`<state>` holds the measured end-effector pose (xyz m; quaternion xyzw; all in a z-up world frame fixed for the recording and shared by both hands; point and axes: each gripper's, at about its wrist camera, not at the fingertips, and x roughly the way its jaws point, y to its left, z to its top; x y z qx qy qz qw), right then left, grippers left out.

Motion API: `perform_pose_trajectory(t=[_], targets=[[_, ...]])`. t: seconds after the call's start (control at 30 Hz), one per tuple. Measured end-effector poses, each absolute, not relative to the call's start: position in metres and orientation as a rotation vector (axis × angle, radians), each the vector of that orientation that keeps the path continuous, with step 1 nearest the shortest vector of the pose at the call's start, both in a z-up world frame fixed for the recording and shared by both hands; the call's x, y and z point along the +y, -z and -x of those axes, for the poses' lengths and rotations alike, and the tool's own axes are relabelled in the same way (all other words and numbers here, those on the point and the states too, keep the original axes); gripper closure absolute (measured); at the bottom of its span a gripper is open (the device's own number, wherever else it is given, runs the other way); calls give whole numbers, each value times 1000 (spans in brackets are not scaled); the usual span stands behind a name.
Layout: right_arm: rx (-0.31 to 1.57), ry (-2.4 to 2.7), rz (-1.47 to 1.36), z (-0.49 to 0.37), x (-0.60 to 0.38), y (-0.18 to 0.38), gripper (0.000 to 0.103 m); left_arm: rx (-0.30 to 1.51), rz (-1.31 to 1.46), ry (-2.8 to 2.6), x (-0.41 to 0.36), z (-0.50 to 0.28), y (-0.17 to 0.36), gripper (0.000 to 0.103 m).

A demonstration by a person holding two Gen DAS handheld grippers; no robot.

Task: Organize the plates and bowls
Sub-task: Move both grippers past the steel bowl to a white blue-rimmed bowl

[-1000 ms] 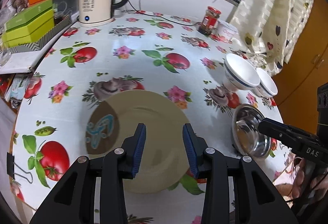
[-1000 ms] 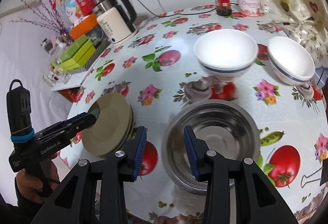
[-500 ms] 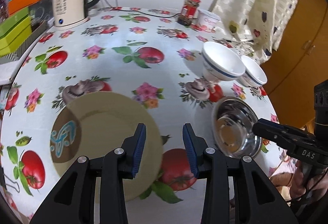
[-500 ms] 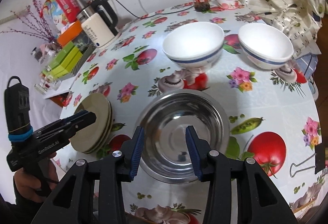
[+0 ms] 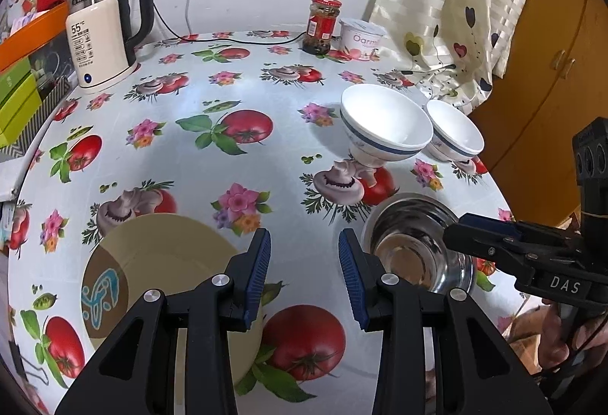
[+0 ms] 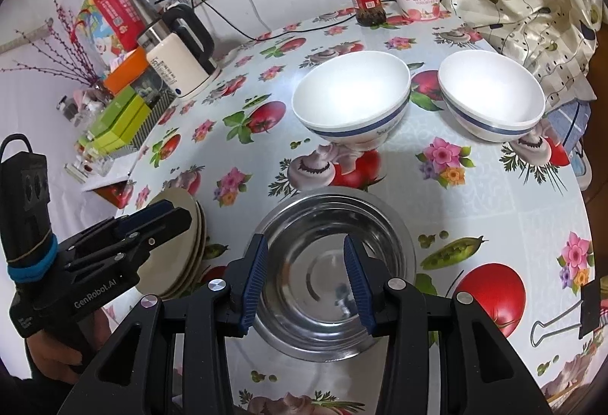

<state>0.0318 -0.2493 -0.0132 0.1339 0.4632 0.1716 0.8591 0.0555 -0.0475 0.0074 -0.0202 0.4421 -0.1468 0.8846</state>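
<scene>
The right claw [image 6: 306, 276] hangs wide open and empty over the steel bowl [image 6: 334, 263], near the tabletop [image 6: 494, 194] edge. The left claw [image 5: 304, 272], also open and empty, hovers beside the plates [image 5: 159, 263]. A clumsy pinch on the slick rim could skid the bowl off the edge or into the white bowls [image 6: 353, 96] beyond.

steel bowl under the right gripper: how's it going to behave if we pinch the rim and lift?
The steel bowl looks thin-walled and empty, so probably light and stiff. Its mirror-polished surface suggests the right gripper, open above it, could slip on the rim. It is wide and shallow, so it likely won't tip when nudged, but may slide on the glossy tablecloth.
</scene>
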Motion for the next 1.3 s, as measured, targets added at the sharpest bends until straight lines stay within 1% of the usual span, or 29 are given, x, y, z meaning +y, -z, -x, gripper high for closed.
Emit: perform_pose_trajectory(t=[0.27, 1.2, 1.3], targets=[[978, -327, -294, -38, -265, 15, 58, 940, 32, 335, -61, -66, -1, 64], [943, -263, -304, -55, -281, 7, 59, 936, 102, 430, -75, -101, -18, 64], [933, -262, -302, -59, -282, 4, 60, 942, 115, 444, -78, -110, -21, 64]])
